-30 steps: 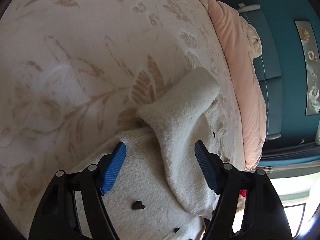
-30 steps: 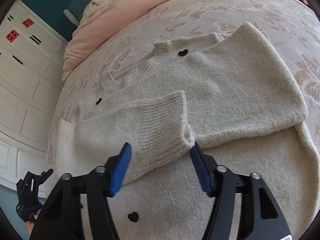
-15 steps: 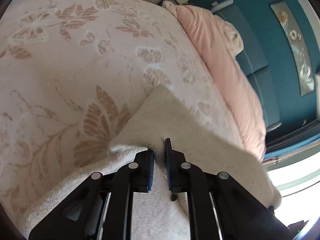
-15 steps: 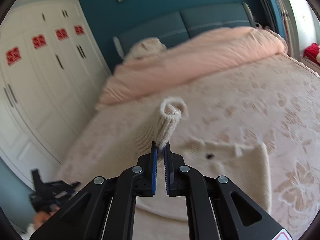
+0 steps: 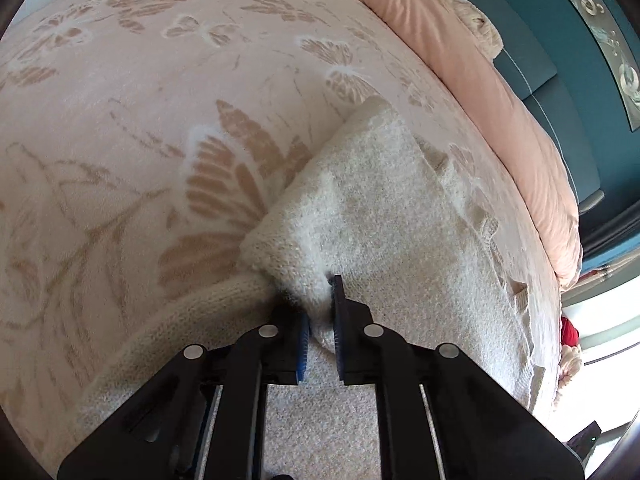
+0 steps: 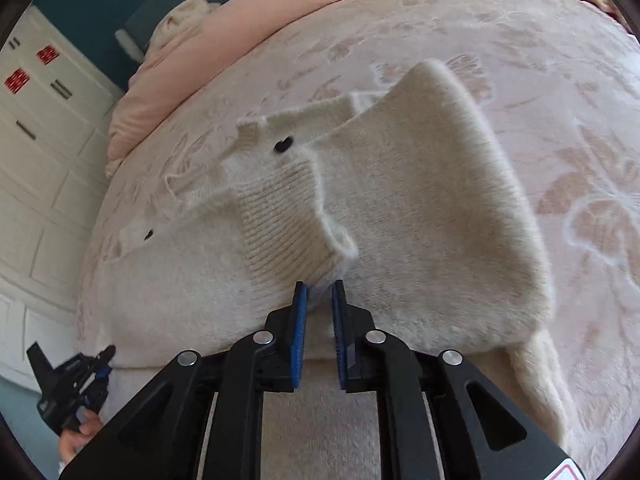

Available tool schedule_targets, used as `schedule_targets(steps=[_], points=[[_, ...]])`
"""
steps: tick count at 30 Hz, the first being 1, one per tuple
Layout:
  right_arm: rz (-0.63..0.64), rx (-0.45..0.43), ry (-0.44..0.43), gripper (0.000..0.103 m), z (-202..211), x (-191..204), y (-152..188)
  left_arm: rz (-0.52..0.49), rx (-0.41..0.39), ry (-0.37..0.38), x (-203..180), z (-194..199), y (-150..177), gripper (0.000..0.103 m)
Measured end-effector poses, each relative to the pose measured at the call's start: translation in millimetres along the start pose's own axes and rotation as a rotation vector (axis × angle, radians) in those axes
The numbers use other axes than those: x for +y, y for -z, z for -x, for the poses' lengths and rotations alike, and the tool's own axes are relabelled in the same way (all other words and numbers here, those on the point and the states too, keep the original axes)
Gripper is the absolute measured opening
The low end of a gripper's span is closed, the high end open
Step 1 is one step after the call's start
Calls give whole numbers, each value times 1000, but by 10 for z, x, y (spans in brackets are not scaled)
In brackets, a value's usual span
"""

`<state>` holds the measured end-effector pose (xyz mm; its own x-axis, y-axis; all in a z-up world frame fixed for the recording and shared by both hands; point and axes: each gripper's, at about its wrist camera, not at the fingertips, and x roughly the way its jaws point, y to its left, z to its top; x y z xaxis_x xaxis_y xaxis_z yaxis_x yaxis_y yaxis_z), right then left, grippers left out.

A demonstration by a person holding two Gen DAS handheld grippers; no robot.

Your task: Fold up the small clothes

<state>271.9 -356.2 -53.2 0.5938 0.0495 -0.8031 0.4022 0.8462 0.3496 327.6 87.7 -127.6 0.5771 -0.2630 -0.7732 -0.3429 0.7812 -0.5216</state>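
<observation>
Sweater (image 6: pixel 420 220) lies flat mid-bed. Our left tongs (image 5: pixel 320 320) pinch its folded edge nearly shut; our right tongs (image 6: pixel 319 308), narrow and just easing open, barely hold the ribbed cuff (image 6: pixel 288 232). Risk: cuff slips out early, sleeve flops off the sweater body, fold skews.

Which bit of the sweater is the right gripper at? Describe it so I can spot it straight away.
On the floral bedspread lies a cream sweater with small black hearts. At its middle, a sleeve is folded across the body. The ribbed cuff at its end reaches between the right gripper pads; its ridged knit stands out from the fuzzy, smooth knit around it.
</observation>
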Motion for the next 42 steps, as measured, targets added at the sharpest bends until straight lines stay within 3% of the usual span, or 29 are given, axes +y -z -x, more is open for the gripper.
schedule_targets(steps=[2, 4, 8, 11, 14, 17, 20, 24, 25, 26, 29, 31, 33, 34, 36, 38, 40, 41, 42], points=[[14, -70, -64, 15, 197, 180, 6, -35, -24, 31, 47, -11, 37, 11], [100, -17, -168, 10, 155, 644, 32, -72, -61, 43, 52, -12, 112, 11], [338, 141, -371, 9, -262, 1901, 323, -116, -129, 45, 36, -14, 211, 11], [450, 230, -390, 9, -705, 2578, 539, -99, -139, 79, 88, -25, 214, 11], [498, 275, -338, 9, -1065, 2777, 568, -101, -147, 92, 109, -47, 217, 11], [510, 228, -224, 1, -1174, 2467, 340, -117, -161, 86, 99, -63, 240, 11], [367, 179, -161, 0, -1107, 1583, -130, -119, -171, 93, 106, -74, 252, 11], [169, 96, -7, 0, -777, 420, -579, -125, -182, 95, 111, -74, 285, 11], [141, 67, 24, 5, -627, 270, -620, -129, -183, 91, 109, -79, 288, 11], [121, 34, 8, 12, -460, 171, -627, -131, -185, 88, 105, -79, 289, 11], [110, 25, -108, 12, -166, 91, -456, -134, -188, 84, 96, -71, 300, 11], [168, 71, -99, 12, -246, 120, -236, -134, -187, 83, 96, -73, 300, 11], [210, 135, -26, 0, -474, 55, -47, -137, -186, 77, 83, -71, 304, 11], [161, 106, -66, 0, -437, -44, -20, -137, -184, 75, 80, -74, 298, 11], [32, 95, -54, 0, -212, -184, -35, -140, -176, 66, 58, -67, 282, 11], [41, 43, -35, 12, 158, -193, 23, -143, -159, 53, 30, -47, 252, 11], [64, 20, -49, 14, 549, -305, 161, -151, -120, 47, 5, 43, 210, 16], [67, 19, -49, 25, 736, -414, 260, -164, -94, 47, 9, 145, 207, 19], [64, 17, -34, 35, 928, -544, 384, -175, -77, 35, 40, 268, 224, 33]])
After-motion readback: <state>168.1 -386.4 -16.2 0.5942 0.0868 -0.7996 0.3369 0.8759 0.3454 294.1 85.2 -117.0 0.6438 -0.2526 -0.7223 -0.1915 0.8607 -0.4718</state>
